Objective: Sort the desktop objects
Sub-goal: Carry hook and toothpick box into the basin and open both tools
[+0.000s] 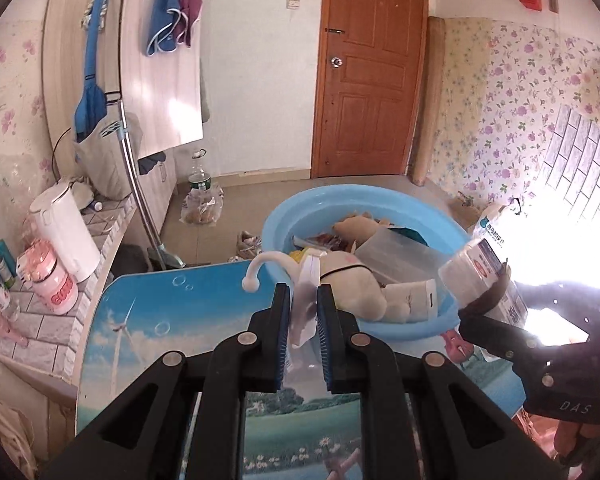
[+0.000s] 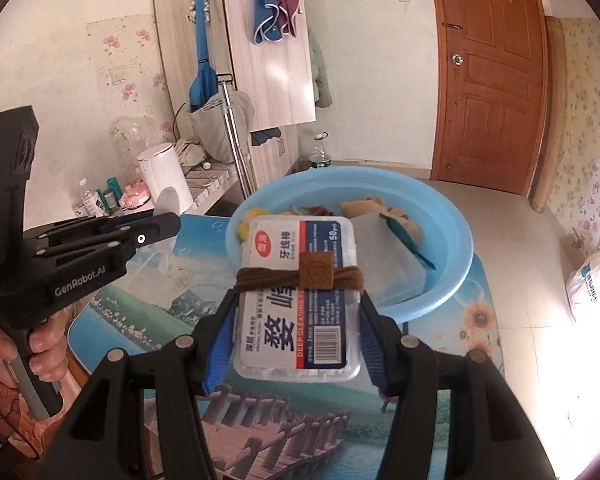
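My left gripper (image 1: pixel 303 300) is shut on a clear packet holding a white plastic hook (image 1: pixel 260 266), held above the table's far edge beside the blue basin (image 1: pixel 278 216). My right gripper (image 2: pixel 296 300) is shut on a clear floss-pick box (image 2: pixel 300 292) with a brown hair band round it, held above the table just before the basin (image 2: pixel 456 240). The box also shows at the right in the left wrist view (image 1: pixel 476 276). The left gripper appears at the left in the right wrist view (image 2: pixel 156 228). The basin holds a plush toy (image 1: pixel 360 284), a clear box and other items.
The table (image 1: pixel 172 320) has a landscape print top. A tiled ledge (image 1: pixel 48 312) on the left carries a white kettle (image 1: pixel 66 232), a pink jar and bottles. A water bottle (image 1: pixel 199 178) and bag stand on the floor. A brown door (image 1: pixel 372 68) is behind.
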Tool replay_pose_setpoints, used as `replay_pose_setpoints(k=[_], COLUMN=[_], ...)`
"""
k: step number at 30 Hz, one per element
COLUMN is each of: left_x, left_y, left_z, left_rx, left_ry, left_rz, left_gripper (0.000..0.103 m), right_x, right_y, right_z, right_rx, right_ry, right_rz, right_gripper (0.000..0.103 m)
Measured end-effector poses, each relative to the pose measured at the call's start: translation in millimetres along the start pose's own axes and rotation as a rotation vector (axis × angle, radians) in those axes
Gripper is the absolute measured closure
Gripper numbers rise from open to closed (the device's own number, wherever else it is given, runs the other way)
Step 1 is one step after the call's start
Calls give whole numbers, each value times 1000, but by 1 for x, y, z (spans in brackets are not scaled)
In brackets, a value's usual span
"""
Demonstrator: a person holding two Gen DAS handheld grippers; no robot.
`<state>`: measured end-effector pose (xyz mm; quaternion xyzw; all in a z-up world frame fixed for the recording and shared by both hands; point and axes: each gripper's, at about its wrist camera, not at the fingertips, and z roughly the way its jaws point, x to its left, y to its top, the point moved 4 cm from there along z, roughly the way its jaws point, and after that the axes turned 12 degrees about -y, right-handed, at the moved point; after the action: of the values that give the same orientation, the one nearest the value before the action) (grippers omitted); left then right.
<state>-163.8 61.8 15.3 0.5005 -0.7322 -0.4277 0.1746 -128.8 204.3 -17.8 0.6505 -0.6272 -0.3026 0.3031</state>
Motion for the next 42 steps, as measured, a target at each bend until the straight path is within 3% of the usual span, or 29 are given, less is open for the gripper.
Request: replay_pose_setpoints(k=[11,17,20,22,25,29,31,33,42], left_x=[-21,17,50,75,111,130,132,134,148], left_y=[44,36,10,-12,-49,-82,-88,-91,-86], left_z=[58,35,16,5,-4,4,14,26,72], left_rx=[0,-13,16,44,108,179,190,193,254], left_ry=[-74,19,100,164,230,235,223,228,240], left_rz=[38,-24,-62,-111,-201,-245,-234,-208,-181], left_gripper=[91,90,81,62,46,43,36,28,24], right_x=[-42,-45,-43,-43,-41,-37,-36,-35,-37], right_y=[24,20,17,17,18,21,21,22,24], right_z=[45,52,53,53,53,55,57,58,67], right_rx=[13,12,15,19,24,28,33,38,57], right_ry=[-60,-41,-36,-39,-45,-62,-67,-76,-99], right_rz=[27,40,44,43,43,34,33,30,21], right_gripper=[49,49,49,49,48,48,48,48,48])
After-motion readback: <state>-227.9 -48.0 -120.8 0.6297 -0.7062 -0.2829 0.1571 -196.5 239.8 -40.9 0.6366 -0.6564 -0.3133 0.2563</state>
